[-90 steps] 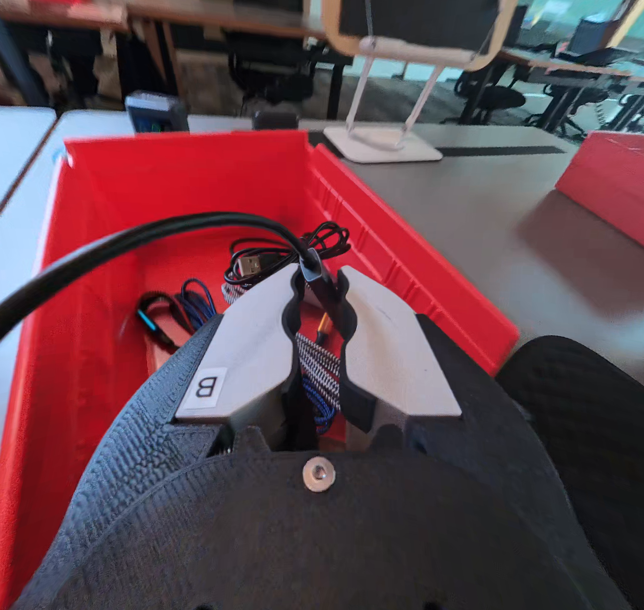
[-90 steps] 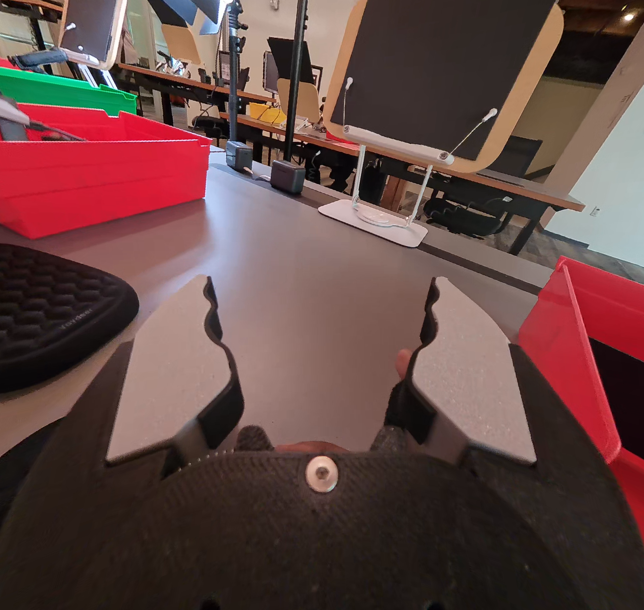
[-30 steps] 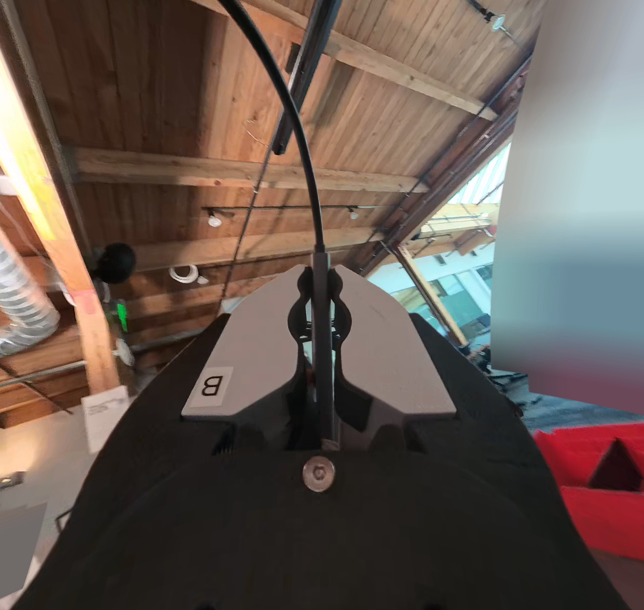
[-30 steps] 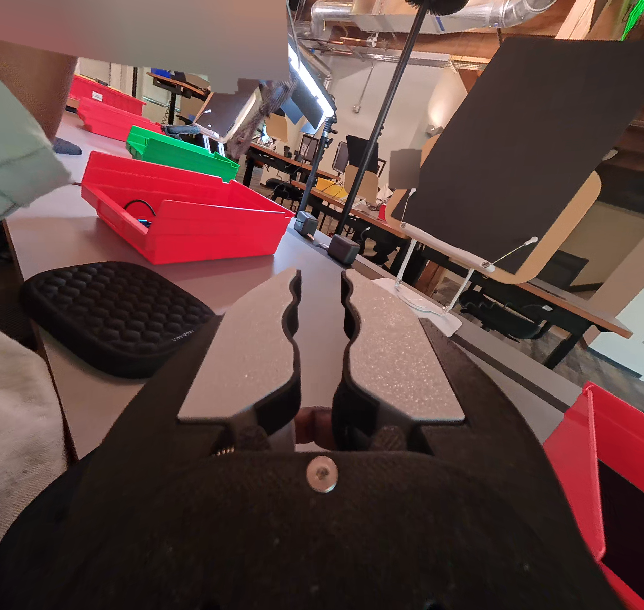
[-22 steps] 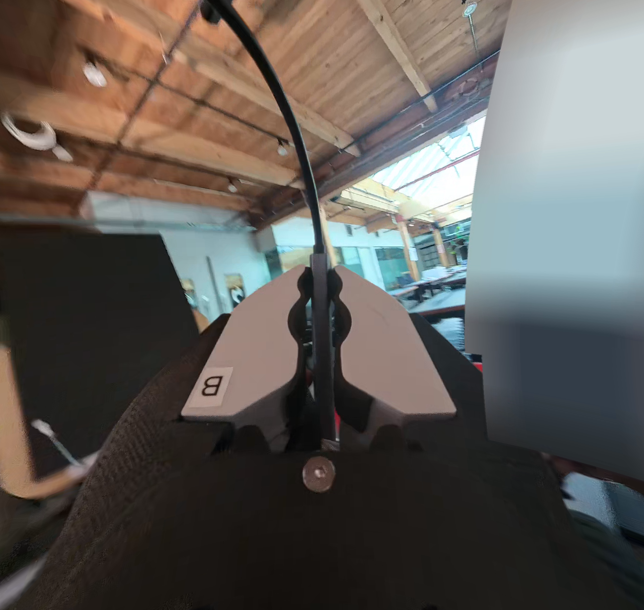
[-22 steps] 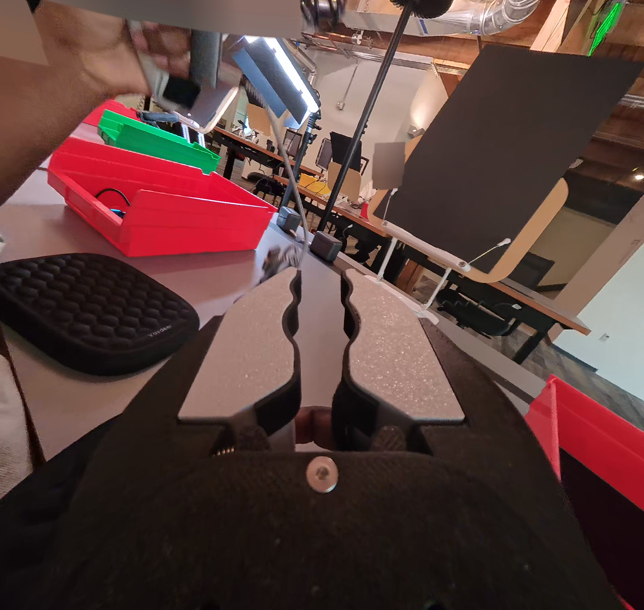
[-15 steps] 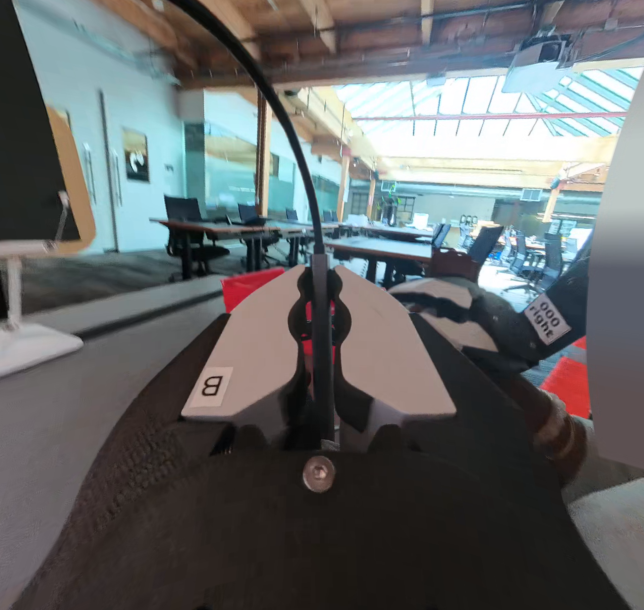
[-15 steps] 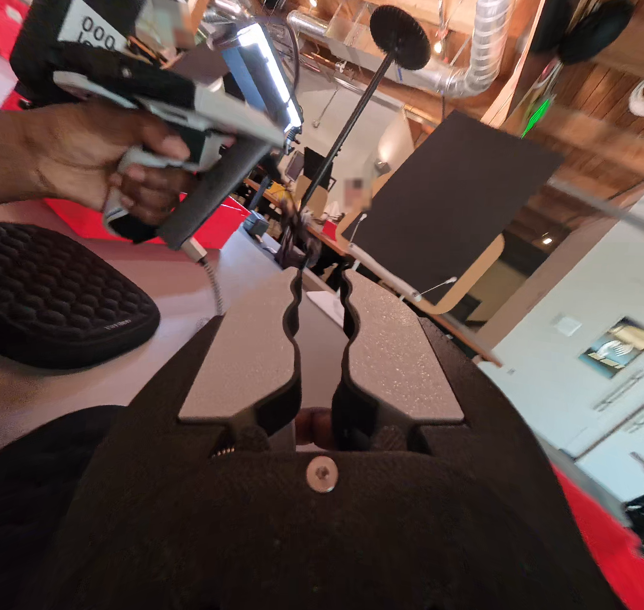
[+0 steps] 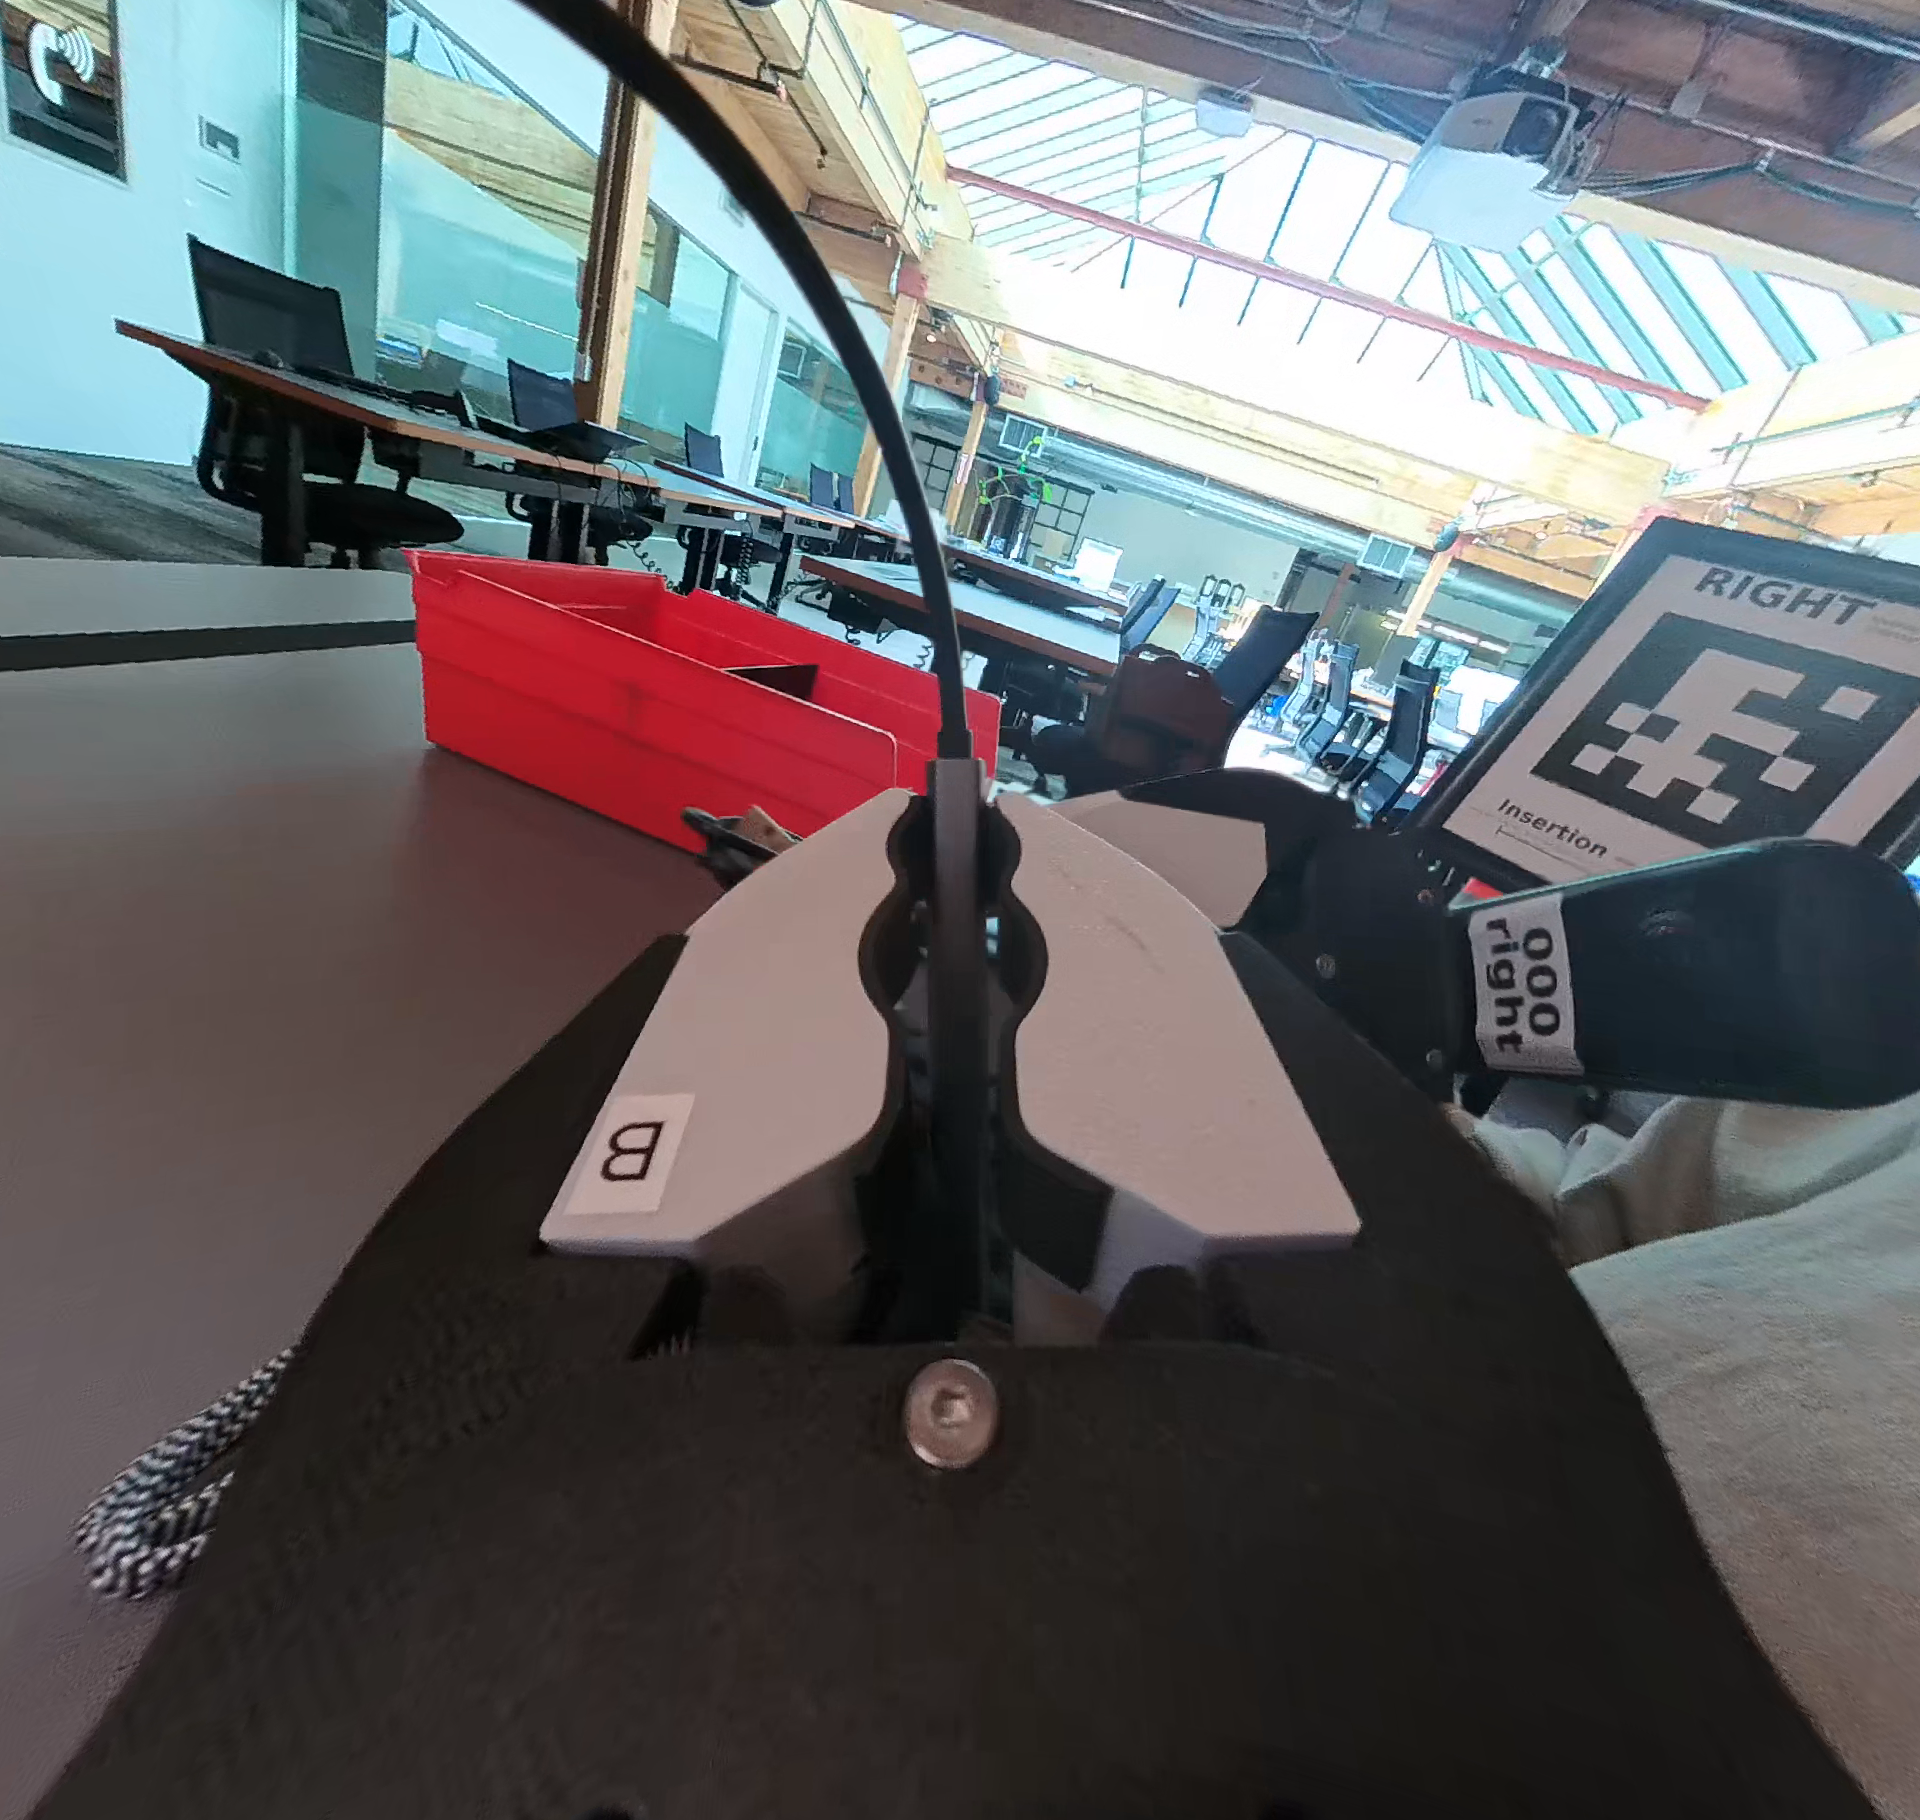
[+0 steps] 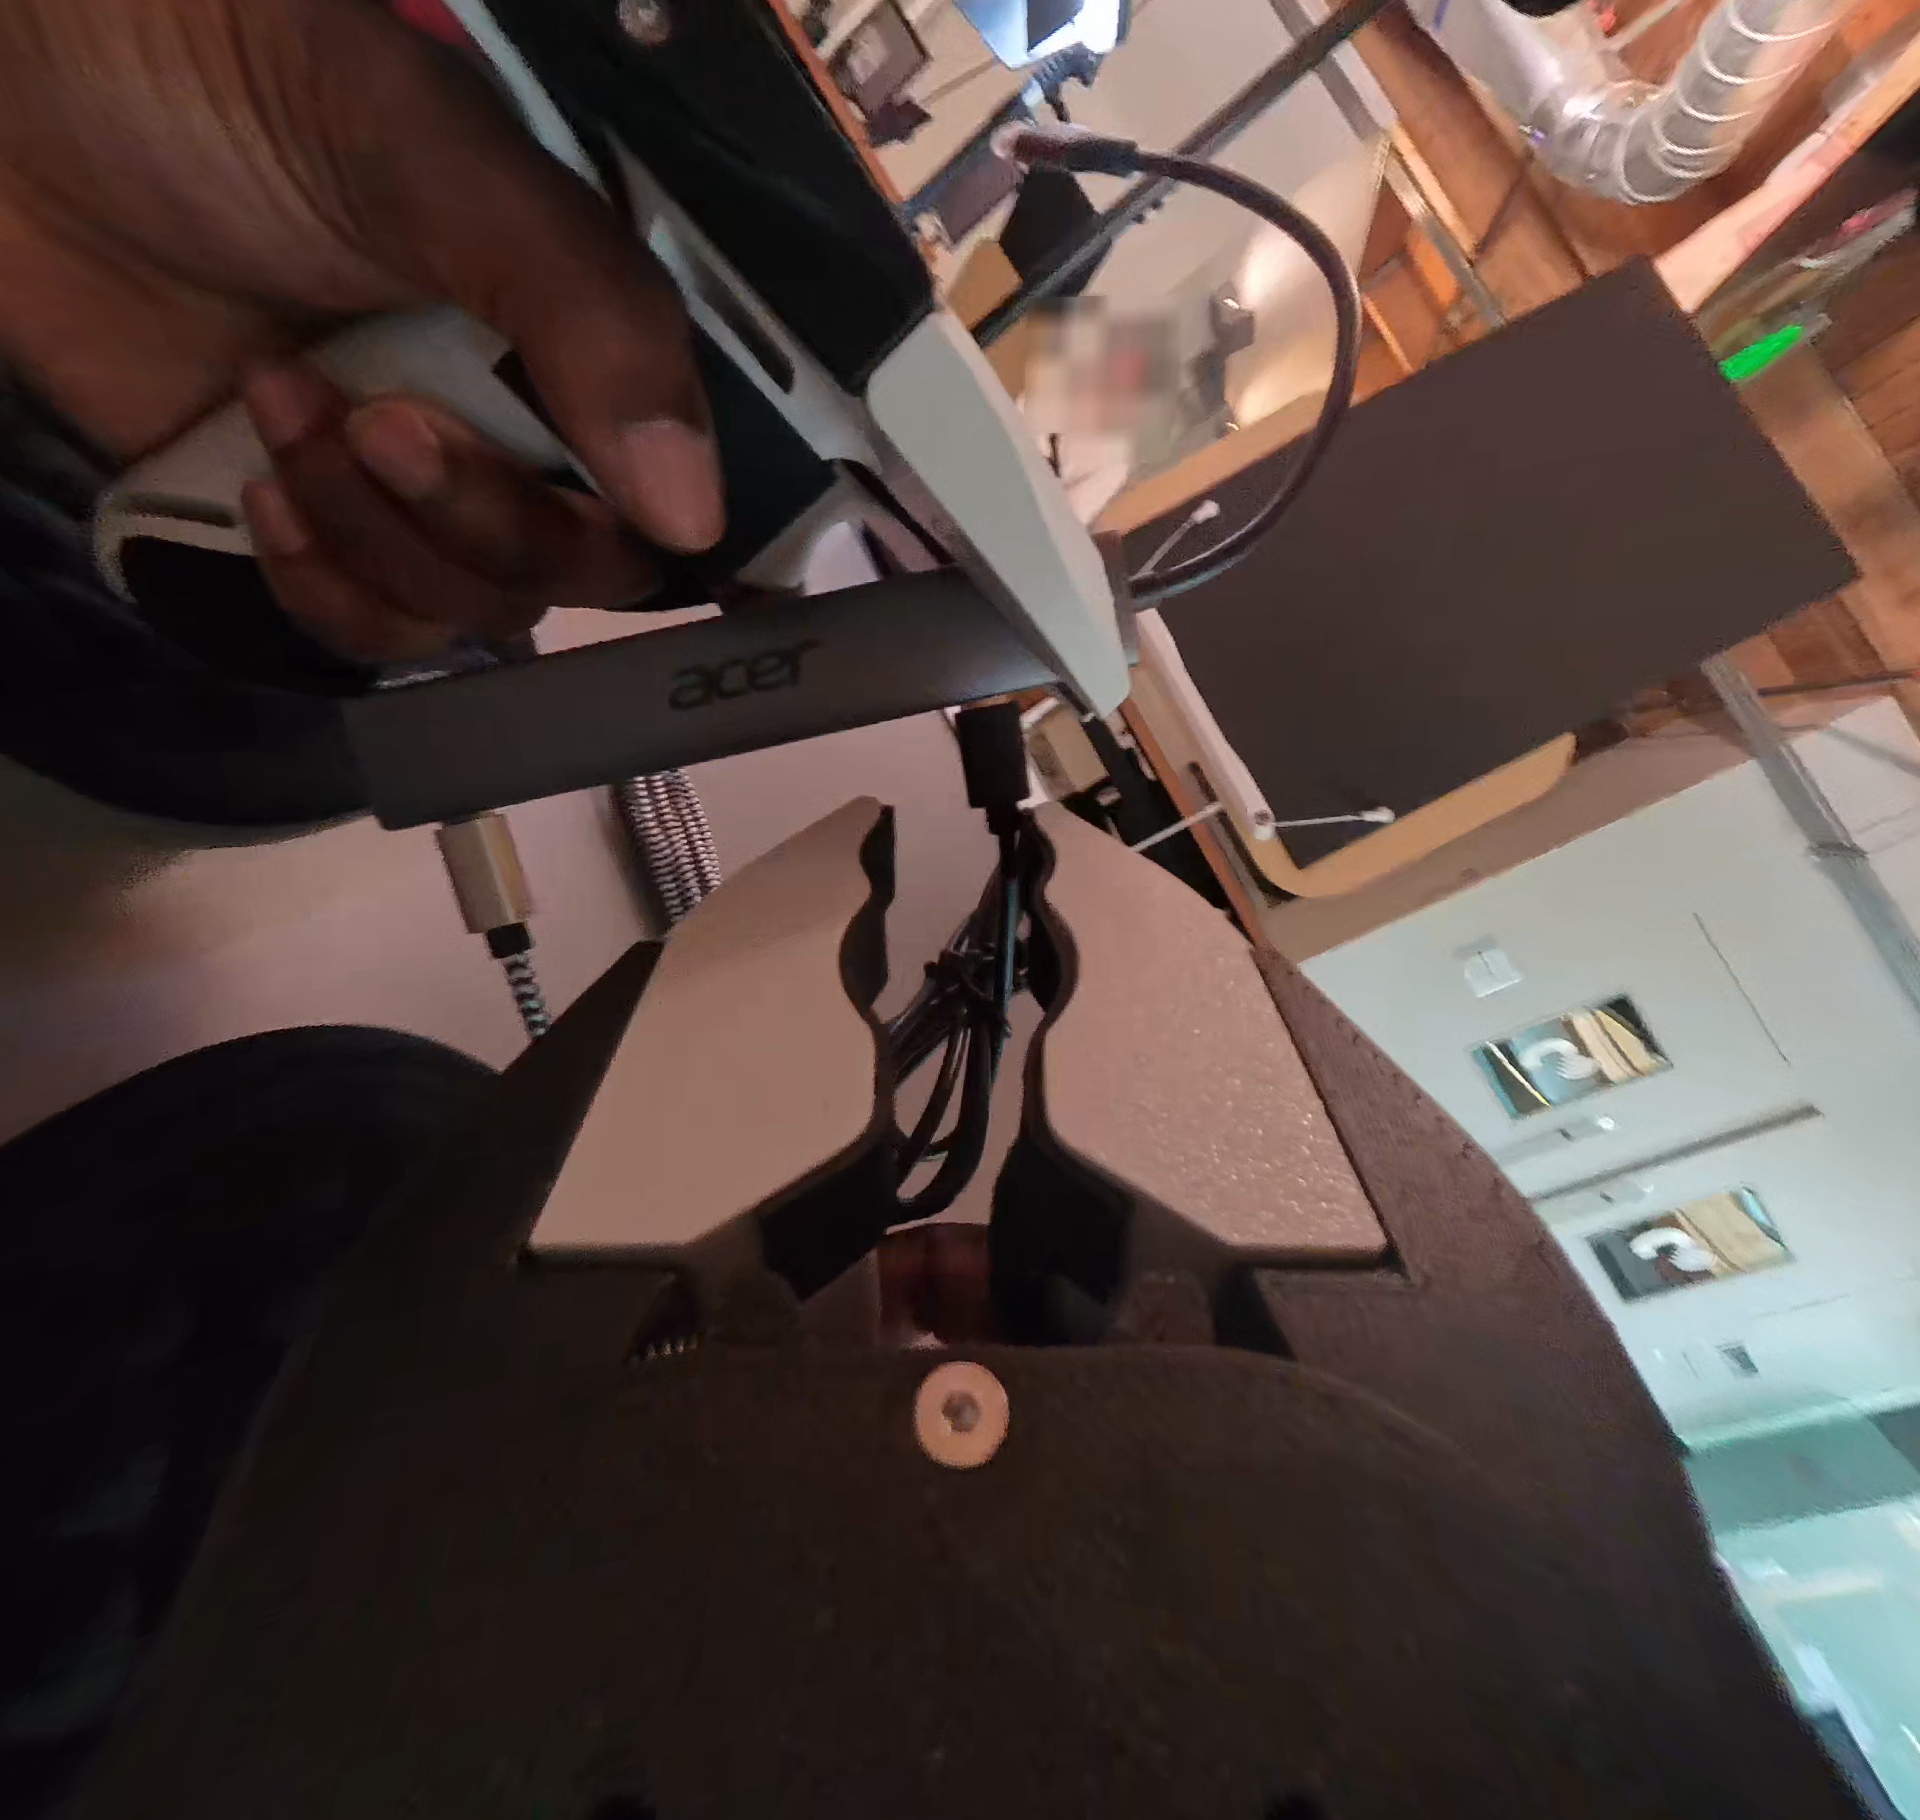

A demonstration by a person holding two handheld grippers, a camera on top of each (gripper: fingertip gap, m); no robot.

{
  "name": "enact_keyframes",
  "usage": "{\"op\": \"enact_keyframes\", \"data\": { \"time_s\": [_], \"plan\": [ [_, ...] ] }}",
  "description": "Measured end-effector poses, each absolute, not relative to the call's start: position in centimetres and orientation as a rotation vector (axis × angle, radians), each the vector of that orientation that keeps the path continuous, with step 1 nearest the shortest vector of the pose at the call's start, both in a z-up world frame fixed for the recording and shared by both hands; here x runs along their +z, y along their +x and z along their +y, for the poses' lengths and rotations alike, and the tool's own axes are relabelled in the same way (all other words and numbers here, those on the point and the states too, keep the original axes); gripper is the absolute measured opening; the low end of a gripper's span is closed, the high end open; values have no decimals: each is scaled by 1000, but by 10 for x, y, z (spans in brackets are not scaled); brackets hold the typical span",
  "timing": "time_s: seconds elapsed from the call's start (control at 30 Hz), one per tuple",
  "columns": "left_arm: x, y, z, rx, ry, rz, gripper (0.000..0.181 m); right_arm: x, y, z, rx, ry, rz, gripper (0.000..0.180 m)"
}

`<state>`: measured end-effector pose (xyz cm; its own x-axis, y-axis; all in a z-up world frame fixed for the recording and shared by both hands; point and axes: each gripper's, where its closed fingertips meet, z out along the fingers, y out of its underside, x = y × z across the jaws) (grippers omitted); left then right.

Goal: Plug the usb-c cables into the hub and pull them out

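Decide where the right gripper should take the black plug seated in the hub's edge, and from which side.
Take the black plug by its short rigid shell, just under the hub, from below, jaws on its two sides. It points straight out of the hub's lower edge toward the right gripper, so a straight pull looks possible; the thin cable would flex.

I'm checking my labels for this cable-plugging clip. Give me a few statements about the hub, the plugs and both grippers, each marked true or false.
1. The left gripper is shut on the grey hub. True.
2. The hub lies flat on the table. False: it is held up in the air.
3. A black plug and a metal plug with a braided cable sit in the hub's lower edge. True.
4. The right gripper is clamped on the black plug. False: its jaws are apart, just below that plug, with the plug's cable between them.
5. The bin on the table is green. False: it is red.
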<state>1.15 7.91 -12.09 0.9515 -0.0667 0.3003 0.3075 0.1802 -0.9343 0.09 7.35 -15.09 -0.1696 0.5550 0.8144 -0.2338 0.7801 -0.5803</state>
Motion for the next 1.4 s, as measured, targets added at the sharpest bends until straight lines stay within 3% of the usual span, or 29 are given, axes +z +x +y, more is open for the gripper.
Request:
{"op": "enact_keyframes", "data": {
  "time_s": [0.03,0.13,0.37,0.57,0.67,0.8,0.93,1.1,1.17,1.27,1.4],
  "plan": [
    [-123,12,79,-258,-1380,-198,10,-149,-1,76,691,-272,-1571,9],
    [-132,9,79,-192,-1453,-165,11,-157,-3,77,711,-320,-1635,5],
    [-150,-15,71,478,-1646,-74,49,-167,-18,102,796,-742,-1661,5],
    [-157,-33,73,1164,-1777,42,50,-173,-15,98,931,-962,-1702,5],
    [-162,-41,71,1348,-1808,84,33,-171,-10,88,970,-992,-1723,4],
    [-162,-44,70,1366,-1784,128,27,-171,-7,82,972,-967,-1746,3],
    [-172,-43,70,1119,-1849,42,23,-175,-12,81,978,-901,-1765,4],
    [-178,-43,71,1022,-1869,9,23,-180,-20,81,795,-709,-1715,26],
    [-177,-40,72,1024,-1851,14,23,-182,-24,82,714,-673,-1665,22],
    [-176,-46,68,1028,-1847,-3,23,-183,-30,86,655,-676,-1598,0],
    [-176,-63,61,995,-1854,-64,23,-191,-35,83,459,-563,-1553,0]
  ]
}}
